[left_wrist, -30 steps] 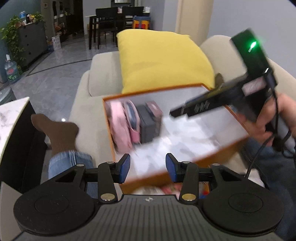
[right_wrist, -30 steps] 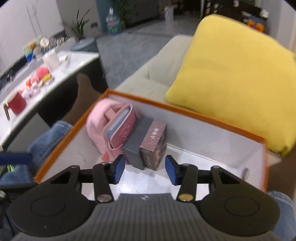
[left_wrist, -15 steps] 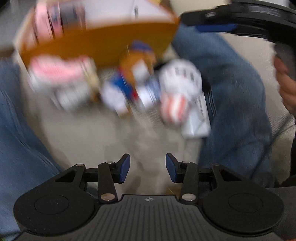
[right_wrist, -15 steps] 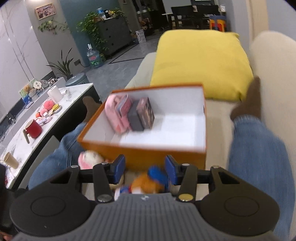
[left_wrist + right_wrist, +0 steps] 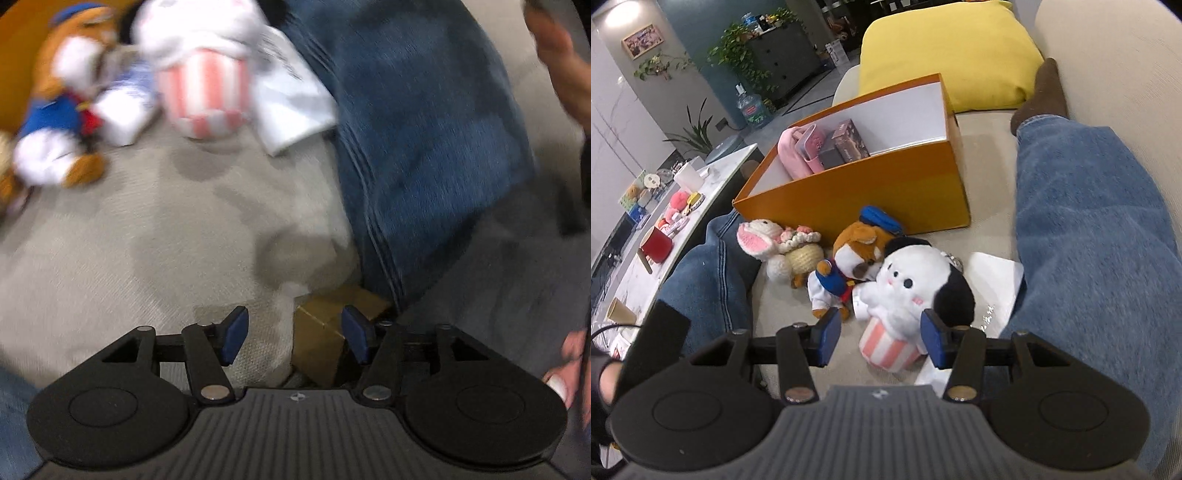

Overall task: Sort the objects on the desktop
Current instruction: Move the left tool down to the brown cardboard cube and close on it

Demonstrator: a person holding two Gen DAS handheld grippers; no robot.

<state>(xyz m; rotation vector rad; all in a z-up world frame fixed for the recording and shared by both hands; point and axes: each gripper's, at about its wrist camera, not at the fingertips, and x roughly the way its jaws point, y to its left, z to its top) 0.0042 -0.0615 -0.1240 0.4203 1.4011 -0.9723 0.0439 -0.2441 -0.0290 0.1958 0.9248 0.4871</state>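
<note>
1. Left wrist view (blurred): the left gripper [image 5: 291, 334] points down at the sofa cushion [image 5: 155, 240]. Its fingers have just been spreading and stand released, gripping nothing. A small tan cardboard box [image 5: 325, 332] lies between them, close to the right finger; whether it touches I cannot tell.
2. At 11 o'clock lie the brown plush in blue [image 5: 59, 107] and the white plush with a pink-striped base [image 5: 199, 74], and at 12 o'clock a white sheet [image 5: 291, 96] bears dark writing too smeared to read.
3. Right wrist view: the right gripper [image 5: 877, 336] hovers with fingers apart, holding nothing; the white plush sits just beyond, between the tips.
4. The orange box [image 5: 886, 192] at 12 o'clock already holds a pink pouch [image 5: 796, 153], a grey box [image 5: 831, 157] and a dark patterned box [image 5: 851, 144].
5. My judgement: partly done. Three plush toys, including the pink-eared knitted one [image 5: 775, 247], remain on the sofa at 11 to 12 o'clock.
6. Small print on the sheet at 1 o'clock is illegible; no brand shows.
</note>
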